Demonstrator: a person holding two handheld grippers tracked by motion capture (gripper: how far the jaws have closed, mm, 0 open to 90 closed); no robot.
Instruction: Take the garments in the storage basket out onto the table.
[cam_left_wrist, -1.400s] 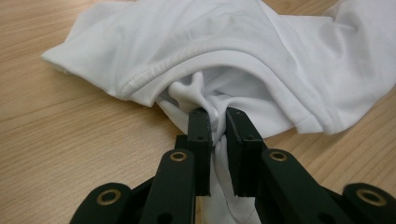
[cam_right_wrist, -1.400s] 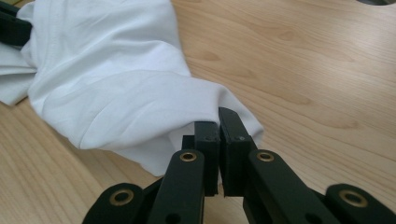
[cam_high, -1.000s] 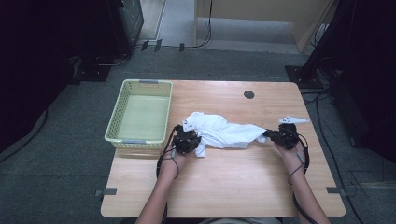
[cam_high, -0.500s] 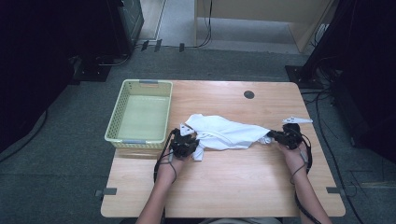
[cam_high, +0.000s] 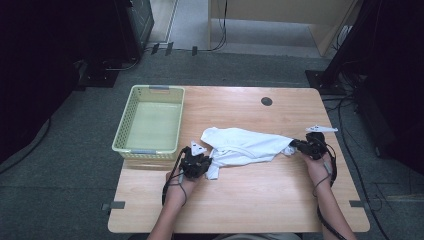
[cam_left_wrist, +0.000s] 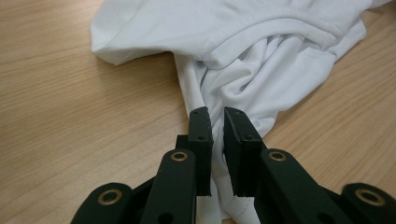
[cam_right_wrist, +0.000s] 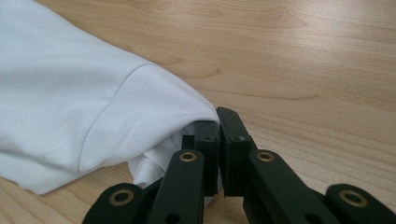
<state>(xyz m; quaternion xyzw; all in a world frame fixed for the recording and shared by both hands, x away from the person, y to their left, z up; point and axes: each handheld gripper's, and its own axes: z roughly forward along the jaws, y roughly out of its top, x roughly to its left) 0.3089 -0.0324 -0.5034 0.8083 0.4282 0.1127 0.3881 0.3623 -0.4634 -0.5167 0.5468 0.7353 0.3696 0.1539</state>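
A white garment (cam_high: 245, 145) lies stretched across the middle of the wooden table (cam_high: 250, 200). My left gripper (cam_high: 206, 161) holds its left end, and in the left gripper view a fold of the white cloth (cam_left_wrist: 243, 70) runs down between the nearly closed jaws of that gripper (cam_left_wrist: 217, 116). At the garment's right end, my right gripper (cam_high: 296, 146) is shut. The right gripper view has a hemmed edge of the garment (cam_right_wrist: 93, 107) tucked into the closed jaws of that gripper (cam_right_wrist: 218, 122). Both grippers sit low over the tabletop.
A pale green plastic basket (cam_high: 129, 120) stands at the table's left, just behind my left gripper. A dark round cable hole (cam_high: 266, 101) sits near the far edge. Bare wood lies in front of the garment, toward the person.
My left gripper has drawn back toward the person and the right one has shifted slightly outward. The garment is pulled longer and flatter between them.
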